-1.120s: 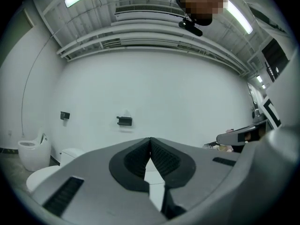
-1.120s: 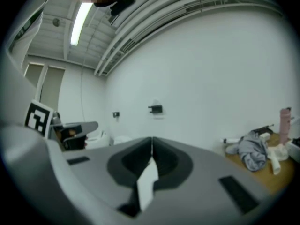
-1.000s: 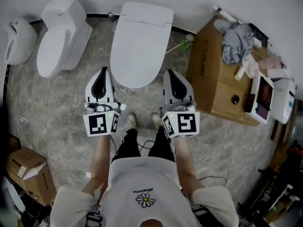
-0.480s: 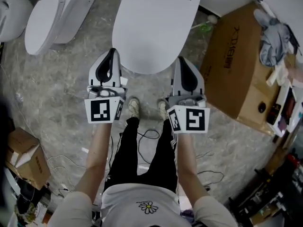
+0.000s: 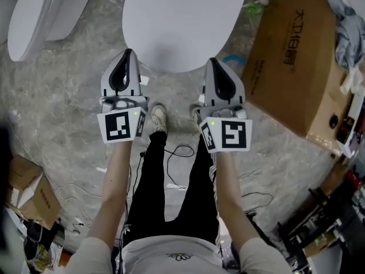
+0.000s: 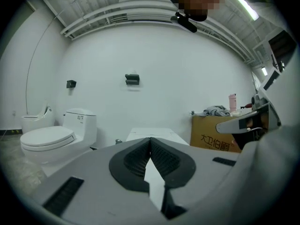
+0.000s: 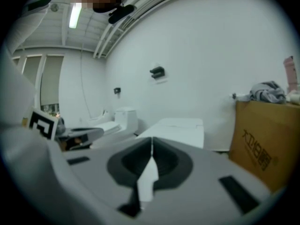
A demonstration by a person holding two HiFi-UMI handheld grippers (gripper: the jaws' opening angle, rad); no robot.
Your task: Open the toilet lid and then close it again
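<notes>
Toilet lid shut, flat, ahead of my 2 claws. Left claw clenched, empty; right claw clenched, empty. Both tips near lid's front edge.

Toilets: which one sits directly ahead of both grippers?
The wide flat-lidded toilet beside the cardboard box; the other toilet stands off to the left.

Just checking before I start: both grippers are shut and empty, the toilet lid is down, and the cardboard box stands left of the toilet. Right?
No: the head view shows the cardboard box right of the toilet. The rest holds: lid down, left gripper and right gripper shut and empty.
</notes>
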